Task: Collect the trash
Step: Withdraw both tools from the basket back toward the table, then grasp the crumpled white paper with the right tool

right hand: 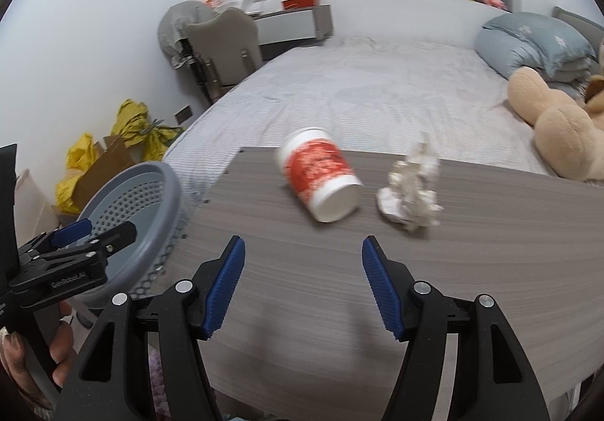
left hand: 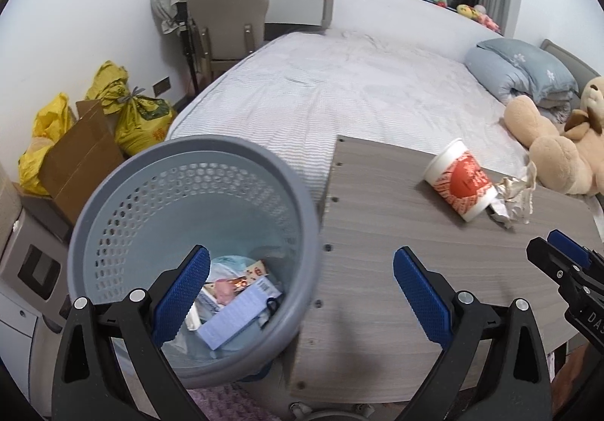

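Note:
A white paper cup with a red print (right hand: 321, 175) lies on its side on the grey wood table (right hand: 302, 255), and the left wrist view shows the cup (left hand: 458, 187) too. A crumpled white paper wad (right hand: 411, 187) sits just right of it. My right gripper (right hand: 304, 289) is open over bare table, short of the cup, with nothing between its fingers. My left gripper (left hand: 302, 289) is open and empty, straddling the table's left edge and the grey perforated trash bin (left hand: 188, 232). The bin holds several scraps of paper and packaging (left hand: 238, 304).
A bed with a striped sheet (left hand: 339, 89) lies behind the table, with a plush dog (left hand: 558, 145) and folded blue bedding (left hand: 524, 70) at the right. Yellow bags (left hand: 128, 108) and a cardboard box (left hand: 79, 164) stand left of the bin. A hand (right hand: 37, 364) holds the left gripper's handle.

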Demonstrator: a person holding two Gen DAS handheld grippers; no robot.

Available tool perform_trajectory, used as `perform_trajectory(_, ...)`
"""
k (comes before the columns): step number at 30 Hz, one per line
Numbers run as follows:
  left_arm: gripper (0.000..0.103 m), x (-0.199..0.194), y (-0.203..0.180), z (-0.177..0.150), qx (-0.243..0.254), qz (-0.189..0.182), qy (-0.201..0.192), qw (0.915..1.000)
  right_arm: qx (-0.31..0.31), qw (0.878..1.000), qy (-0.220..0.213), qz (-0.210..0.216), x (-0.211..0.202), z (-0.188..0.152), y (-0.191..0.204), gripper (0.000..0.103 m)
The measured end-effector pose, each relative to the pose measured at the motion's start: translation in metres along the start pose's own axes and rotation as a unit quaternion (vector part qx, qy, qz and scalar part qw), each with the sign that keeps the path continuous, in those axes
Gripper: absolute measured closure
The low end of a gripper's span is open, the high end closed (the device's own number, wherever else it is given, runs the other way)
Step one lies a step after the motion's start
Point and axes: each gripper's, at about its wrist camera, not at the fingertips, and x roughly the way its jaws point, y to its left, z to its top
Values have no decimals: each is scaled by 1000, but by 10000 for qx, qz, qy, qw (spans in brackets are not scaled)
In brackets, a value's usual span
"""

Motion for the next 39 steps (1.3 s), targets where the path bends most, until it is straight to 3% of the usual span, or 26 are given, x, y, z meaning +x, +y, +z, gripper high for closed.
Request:
perform_trajectory(15,7,27,-83,17,474,-160,53,9987,389,9983,30,-428,8,6,-86,40)
perform_trajectory(28,7,41,-108,31,515,2,89,9986,358,9990,273,-32,53,30,-101,38)
perform_trajectory(39,7,50,-109,35,513,92,174,9985,285,9977,599,-99,96,39,-98,38)
